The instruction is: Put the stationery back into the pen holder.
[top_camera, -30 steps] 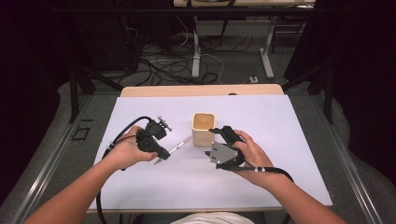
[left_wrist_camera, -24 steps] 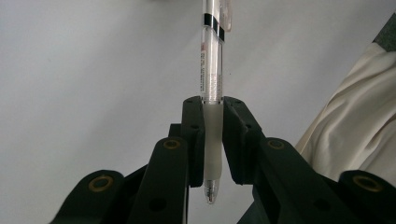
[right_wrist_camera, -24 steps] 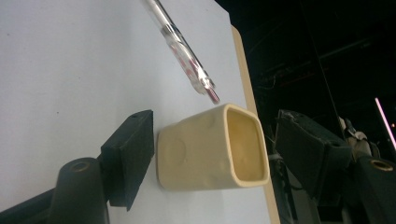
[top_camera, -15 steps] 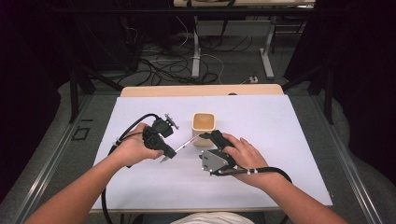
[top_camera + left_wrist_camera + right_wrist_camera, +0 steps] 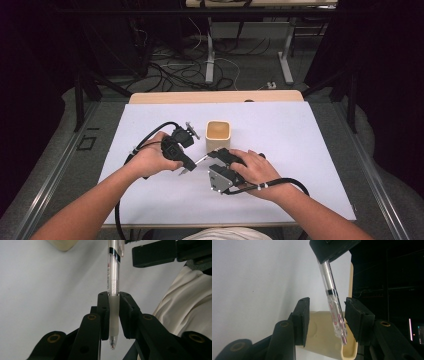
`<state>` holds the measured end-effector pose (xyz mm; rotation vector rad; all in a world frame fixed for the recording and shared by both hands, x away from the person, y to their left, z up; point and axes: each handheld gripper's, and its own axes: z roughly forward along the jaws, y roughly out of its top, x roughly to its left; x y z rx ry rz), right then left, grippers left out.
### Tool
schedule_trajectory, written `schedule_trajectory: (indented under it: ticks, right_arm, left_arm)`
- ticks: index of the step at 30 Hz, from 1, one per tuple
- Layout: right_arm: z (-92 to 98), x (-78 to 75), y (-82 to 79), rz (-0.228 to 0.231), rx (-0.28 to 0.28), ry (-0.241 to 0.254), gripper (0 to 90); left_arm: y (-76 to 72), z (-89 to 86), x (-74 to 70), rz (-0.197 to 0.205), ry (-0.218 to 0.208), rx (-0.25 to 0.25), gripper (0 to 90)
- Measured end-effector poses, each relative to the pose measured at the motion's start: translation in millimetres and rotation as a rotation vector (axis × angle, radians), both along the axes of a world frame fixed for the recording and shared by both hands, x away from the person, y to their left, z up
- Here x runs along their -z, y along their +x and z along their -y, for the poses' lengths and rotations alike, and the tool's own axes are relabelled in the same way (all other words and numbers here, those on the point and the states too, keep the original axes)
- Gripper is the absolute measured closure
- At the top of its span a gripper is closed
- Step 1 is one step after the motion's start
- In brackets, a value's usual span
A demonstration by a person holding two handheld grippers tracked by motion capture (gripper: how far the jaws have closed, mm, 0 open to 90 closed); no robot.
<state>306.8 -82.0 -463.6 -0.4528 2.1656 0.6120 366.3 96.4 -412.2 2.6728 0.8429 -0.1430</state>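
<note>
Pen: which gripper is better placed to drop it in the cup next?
Probably right. The left gripper is shut on the pen at its grip, tip end; the right gripper is open around the cap end, nearest the cup.

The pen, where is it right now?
The pen is clamped by its grip end in the left gripper, and its other end reaches between the open fingers of the right gripper, just in front of the cream cup.

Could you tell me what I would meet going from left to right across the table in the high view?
The person's left hand → left gripper → pen → right gripper → the person's right hand.
</note>
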Motion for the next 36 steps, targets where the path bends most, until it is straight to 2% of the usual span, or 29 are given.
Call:
schedule_trajectory:
  ticks: [2,3,6,7,13,18,21,24,25,26,27,31,33,34,36]
  right_arm:
    - [-1.2,1.6,1.3,0.02,-0.021,-0.005,56.2]
    - [-1.5,0.9,0.9,0.021,-0.012,-0.032,56.7]
    - [-3.4,1.2,1.5,0.058,-0.029,-0.063,59.5]
    - [-4.0,3.1,1.1,0.064,-0.029,-0.052,60.4]
    - [-8.3,4.5,0.4,0.118,-0.062,-0.154,67.1]
    - [-12.6,7.8,-0.8,0.141,-0.07,-0.189,68.5]
    - [-14.5,8.9,-1.6,0.162,-0.085,-0.22,69.2]
    - [-15.1,9.8,-1.0,0.171,-0.09,-0.234,71.1]
    - [-15.0,11.6,-1.4,0.171,-0.083,-0.222,72.9]
    - [-15.1,10.7,-1.2,0.185,-0.088,-0.25,76.9]
    - [-15.1,12.1,-2.1,0.178,-0.083,-0.237,78.4]
    - [-15.9,12.8,-4.1,0.172,-0.072,-0.249,79.5]
    - [-17.0,12.2,-4.1,0.185,-0.08,-0.272,79.6]
    - [-17.6,13.8,-4.9,0.176,-0.076,-0.255,79.6]
    - [-19.4,14.2,-5.0,0.173,-0.083,-0.255,79.6]
  left_arm:
    - [-0.1,2.6,0.5,-0.005,-0.002,0.0,79.6]
    - [0.2,3.7,0.6,-0.008,-0.001,0.006,79.6]
    - [0.2,7.3,0.4,-0.012,-0.002,0.008,79.6]
    - [0.4,8.5,0.5,-0.012,-0.005,0.01,79.5]
    - [3.0,13.2,2.8,-0.021,-0.006,0.023,79.5]
    - [3.8,15.8,5.6,-0.033,-0.007,0.013,79.6]
    - [4.6,17.2,5.7,-0.033,-0.004,0.025,79.5]
    - [3.3,19.7,5.7,-0.036,-0.011,0.023,79.5]
    - [2.9,20.5,6.0,-0.037,-0.014,0.027,79.5]
    - [2.6,21.1,6.2,-0.034,-0.013,0.033,79.5]
    - [2.2,21.5,6.7,-0.032,-0.017,0.034,79.5]
    - [2.9,19.7,9.0,-0.041,-0.024,0.037,79.5]
    - [2.8,18.3,10.2,-0.048,-0.025,0.035,79.5]
    - [2.5,17.9,10.7,-0.051,-0.024,0.034,79.5]
    - [3.2,16.6,11.2,-0.054,-0.022,0.043,79.4]
